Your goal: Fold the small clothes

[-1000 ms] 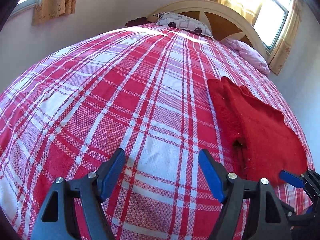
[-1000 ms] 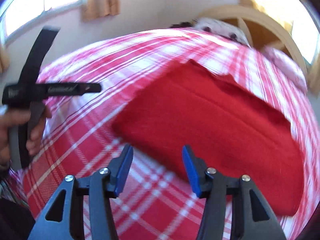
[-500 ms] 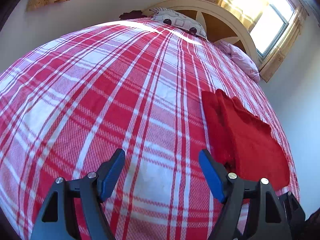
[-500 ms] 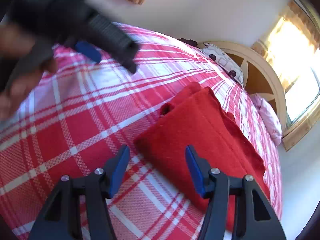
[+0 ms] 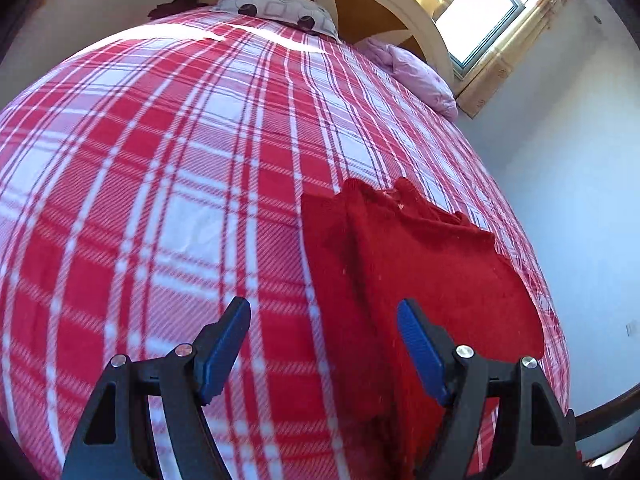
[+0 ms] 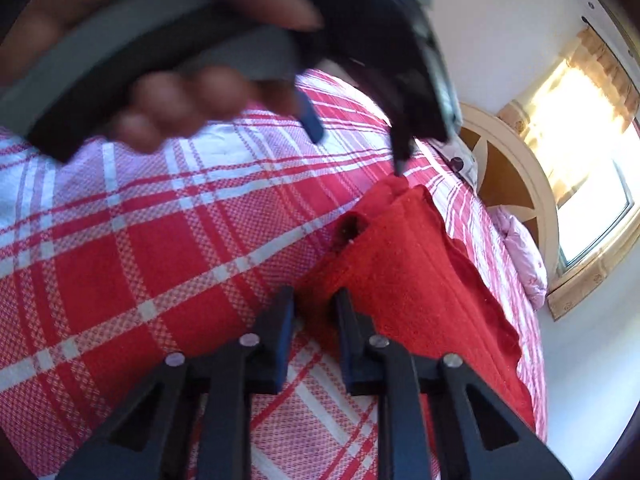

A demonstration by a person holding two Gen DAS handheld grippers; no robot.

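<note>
A folded red knitted garment lies on the red and white plaid bed cover, toward the bed's right side. My left gripper is open above the garment's near left edge, holding nothing. In the right wrist view my right gripper is shut on the near corner of the red garment. The left gripper, held in a hand, shows blurred above the garment's far corner in that view.
A patterned pillow and a pale purple pillow lie at the curved wooden headboard. A bright window is at the far right. The bed's right edge runs close by the white wall.
My right gripper has closed from wide open onto the garment's near corner. My left gripper has moved right, over the garment's left edge, and stays open.
</note>
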